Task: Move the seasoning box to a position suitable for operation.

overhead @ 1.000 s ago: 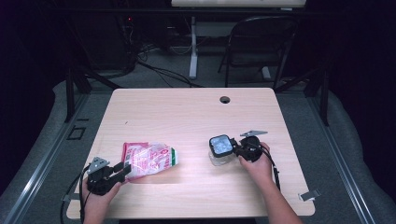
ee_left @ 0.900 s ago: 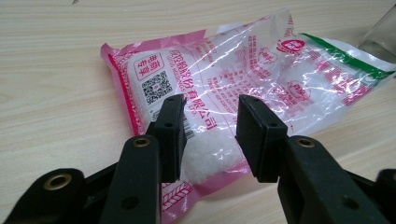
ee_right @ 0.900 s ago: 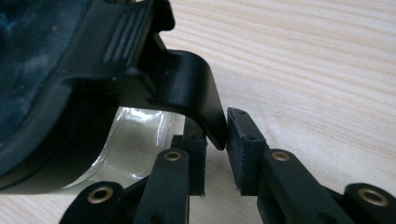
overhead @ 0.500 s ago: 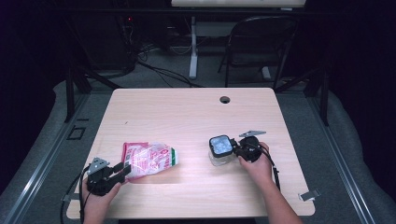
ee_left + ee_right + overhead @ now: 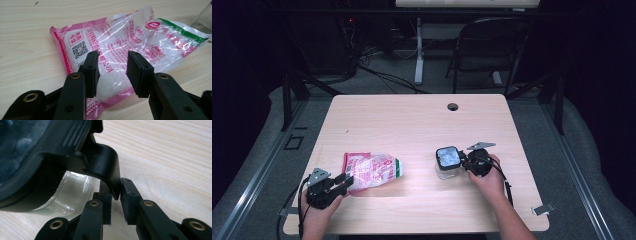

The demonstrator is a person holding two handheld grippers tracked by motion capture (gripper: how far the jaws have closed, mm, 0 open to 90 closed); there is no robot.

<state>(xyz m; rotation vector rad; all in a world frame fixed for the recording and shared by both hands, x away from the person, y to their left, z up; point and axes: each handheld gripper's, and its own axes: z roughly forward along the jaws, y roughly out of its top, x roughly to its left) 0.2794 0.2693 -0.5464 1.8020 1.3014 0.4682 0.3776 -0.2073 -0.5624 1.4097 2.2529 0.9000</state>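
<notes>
Right gripper (image 5: 115, 195) jaws just closed onto lid latch (image 5: 106, 167) of glass jar (image 5: 448, 162); unlatching likely next. Left gripper (image 5: 111, 68) open, straddling sugar bag (image 5: 130, 42), unpinched.

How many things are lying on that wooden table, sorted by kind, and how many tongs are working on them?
Pink plastic bag of white grains: 1
Clear container with a black clip lid: 1
Tongs, left tongs and right tongs: 2
Total: 4

Container lid (image 5: 37, 152) blurred, cut off by frame's left edge
</notes>
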